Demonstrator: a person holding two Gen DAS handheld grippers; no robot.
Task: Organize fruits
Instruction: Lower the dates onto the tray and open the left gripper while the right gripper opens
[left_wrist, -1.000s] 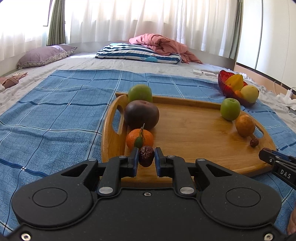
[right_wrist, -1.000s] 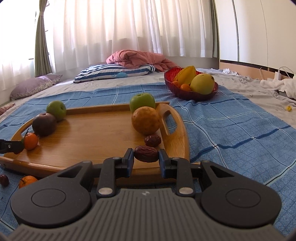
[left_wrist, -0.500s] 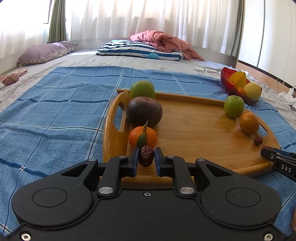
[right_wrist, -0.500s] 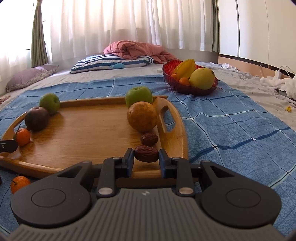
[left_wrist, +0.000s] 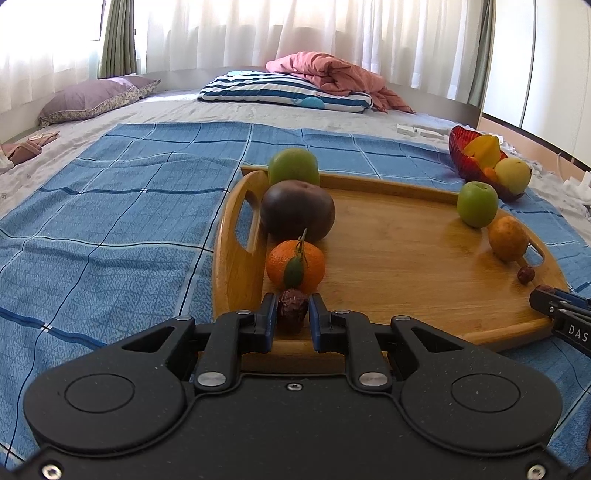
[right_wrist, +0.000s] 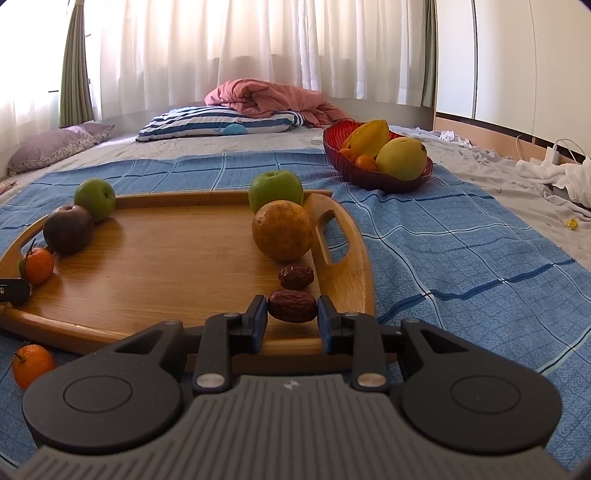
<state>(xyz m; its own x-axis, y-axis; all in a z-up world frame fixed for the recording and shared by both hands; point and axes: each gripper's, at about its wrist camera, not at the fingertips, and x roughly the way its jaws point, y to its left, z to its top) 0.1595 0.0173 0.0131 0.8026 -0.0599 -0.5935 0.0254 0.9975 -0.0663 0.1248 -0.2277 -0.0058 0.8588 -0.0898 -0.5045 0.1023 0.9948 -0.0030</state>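
Note:
A wooden tray lies on a blue checked cloth. My left gripper is shut on a dark red date at the tray's near left corner, just in front of a tangerine, a dark purple fruit and a green apple. My right gripper is shut on another date over the tray's near right corner. A third date rests just beyond it, then a yellow-brown fruit and a green apple.
A red glass bowl with a starfruit, a yellow fruit and small oranges stands past the tray on the right. A loose tangerine lies on the cloth in front of the tray's left end. Pillows and a pink blanket lie at the far end.
Both grippers have crept slightly closer to the tray with their dates still held. The fruits on the tray have not moved.

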